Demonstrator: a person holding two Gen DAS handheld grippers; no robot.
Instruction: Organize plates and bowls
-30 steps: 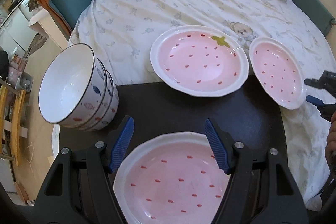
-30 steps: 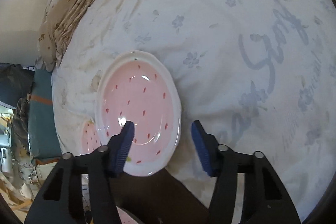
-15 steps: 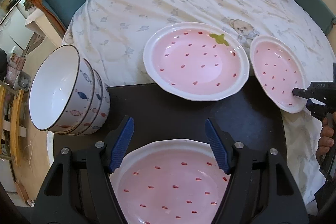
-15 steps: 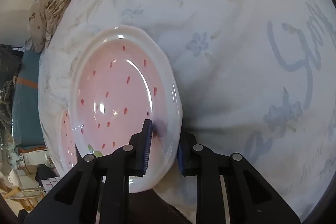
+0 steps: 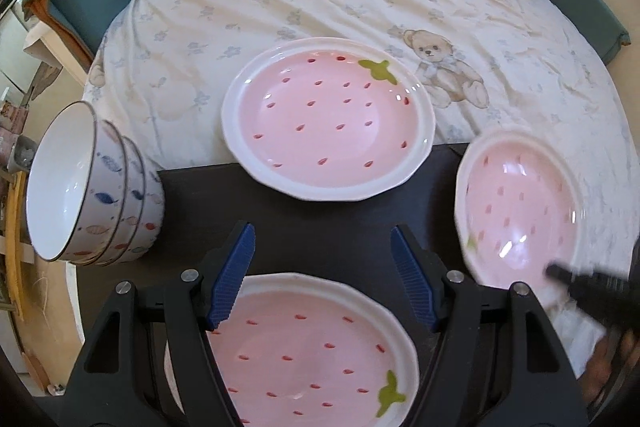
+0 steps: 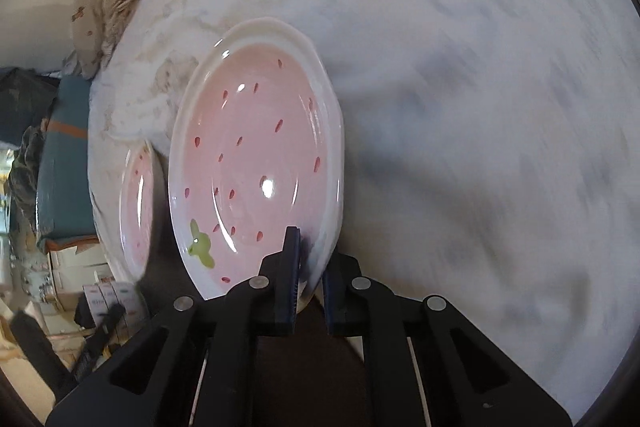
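Now the small pink plate [image 6: 256,163] sits pinched by its near rim between the right gripper [image 6: 306,267] jaws, which have just closed on it, tilted above the bed [image 6: 480,107]. Glazed ceramic: stiff, slick, breakable, so a rim grip is probably best. Left gripper [image 5: 322,277] jaws are wide, empty, over another plate [image 5: 304,351] on the counter [image 5: 312,227]; bowls [image 5: 92,183] left.
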